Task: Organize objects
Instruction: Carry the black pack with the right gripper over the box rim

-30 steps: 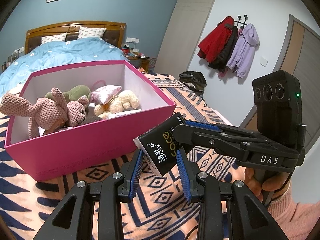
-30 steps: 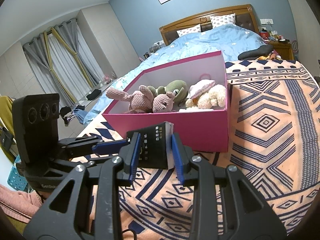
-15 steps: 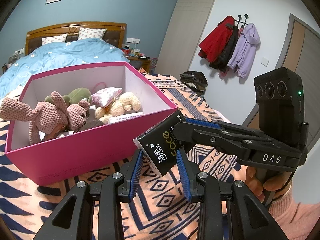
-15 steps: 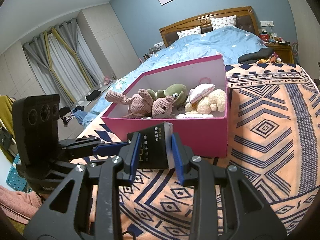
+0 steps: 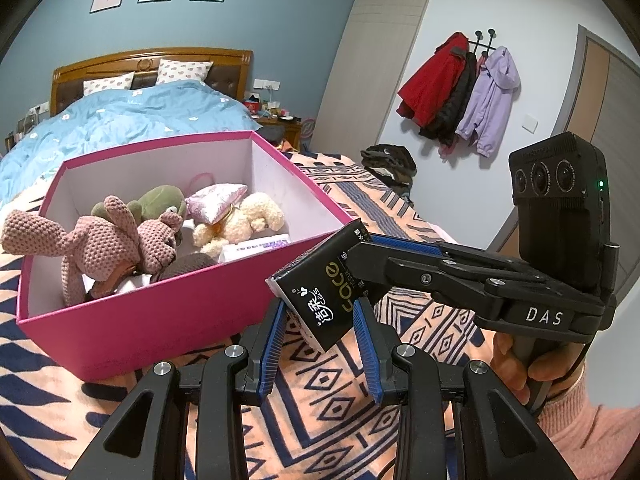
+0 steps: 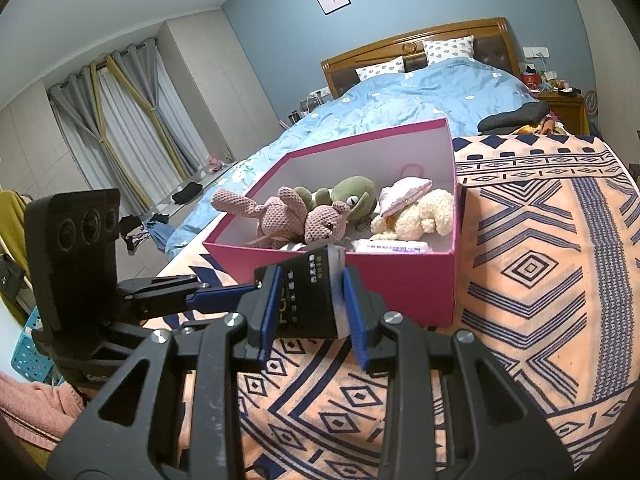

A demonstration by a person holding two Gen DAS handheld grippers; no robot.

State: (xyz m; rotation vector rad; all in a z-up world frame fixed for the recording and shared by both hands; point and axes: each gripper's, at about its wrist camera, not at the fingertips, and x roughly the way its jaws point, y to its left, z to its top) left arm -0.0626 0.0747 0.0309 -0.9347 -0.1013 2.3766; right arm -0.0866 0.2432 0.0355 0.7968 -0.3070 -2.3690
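One pink box (image 5: 140,320), four plush toys (image 5: 120,240), one tissue pack (image 5: 324,296), two grippers (image 5: 320,320)

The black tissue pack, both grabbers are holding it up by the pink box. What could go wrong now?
1. Both the left gripper and right gripper clamp the black tissue pack; pulling apart could tear or crush it.
2. It hangs outside the pink box, so letting go now would probably land it on the patterned blanket.
3. The box already holds plush toys; the pack may sit on top.
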